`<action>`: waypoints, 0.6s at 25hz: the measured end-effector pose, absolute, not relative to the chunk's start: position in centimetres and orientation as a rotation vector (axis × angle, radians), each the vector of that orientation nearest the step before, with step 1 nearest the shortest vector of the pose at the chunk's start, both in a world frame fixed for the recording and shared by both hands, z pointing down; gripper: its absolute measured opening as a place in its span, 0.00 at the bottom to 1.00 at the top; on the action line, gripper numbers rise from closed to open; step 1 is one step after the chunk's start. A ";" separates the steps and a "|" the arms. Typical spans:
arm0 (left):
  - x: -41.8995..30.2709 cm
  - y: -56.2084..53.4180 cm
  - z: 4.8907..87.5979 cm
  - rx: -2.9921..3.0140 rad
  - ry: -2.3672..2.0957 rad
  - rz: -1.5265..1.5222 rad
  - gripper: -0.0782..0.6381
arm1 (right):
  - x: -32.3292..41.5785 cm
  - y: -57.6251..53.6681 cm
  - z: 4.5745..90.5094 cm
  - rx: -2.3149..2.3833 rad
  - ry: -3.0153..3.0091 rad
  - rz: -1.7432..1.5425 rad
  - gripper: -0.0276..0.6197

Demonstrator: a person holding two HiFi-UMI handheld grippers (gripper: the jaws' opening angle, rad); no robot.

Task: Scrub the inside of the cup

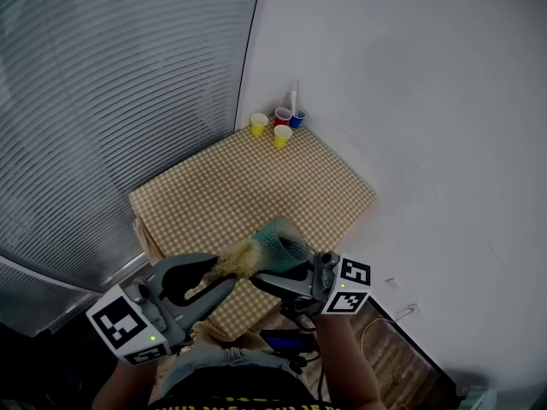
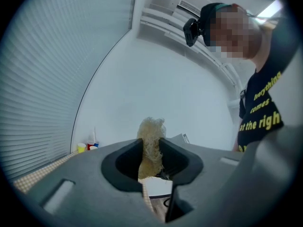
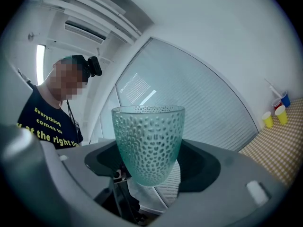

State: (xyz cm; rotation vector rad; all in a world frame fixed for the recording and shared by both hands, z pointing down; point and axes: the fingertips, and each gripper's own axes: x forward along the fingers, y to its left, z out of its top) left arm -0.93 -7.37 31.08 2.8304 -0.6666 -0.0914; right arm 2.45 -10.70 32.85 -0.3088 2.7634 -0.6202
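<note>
Two grippers, lower centre | left gripper [image 2: 151, 148] clenched on loofah [image 2: 151, 129] | right gripper [image 3: 149, 171] grasping dimpled cup [image 3: 147, 141] by base | loofah beside cup's rim, not inside — scrubbing apparently still to do.

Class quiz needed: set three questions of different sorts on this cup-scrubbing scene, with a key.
1. What do the jaws of the left gripper hold? A) a spoon B) a fibrous scrubber C) nothing
2. True or false: the right gripper holds the dimpled green cup.
3. How many small coloured cups stand at the far corner of the checked table?
Key: 1 B; 2 true; 3 four.
</note>
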 end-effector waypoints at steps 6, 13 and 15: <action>-1.6 -7.8 30.4 2.819 -0.710 -0.165 0.26 | 2.6 -10.7 33.0 -0.279 2.733 -0.653 0.60; -1.5 -8.7 30.5 2.829 -0.725 -0.126 0.26 | 2.0 -9.7 32.5 -0.206 2.740 -0.643 0.60; -1.7 -9.2 30.7 2.851 -0.753 -0.087 0.26 | 1.9 -9.6 32.2 -0.190 2.739 -0.636 0.60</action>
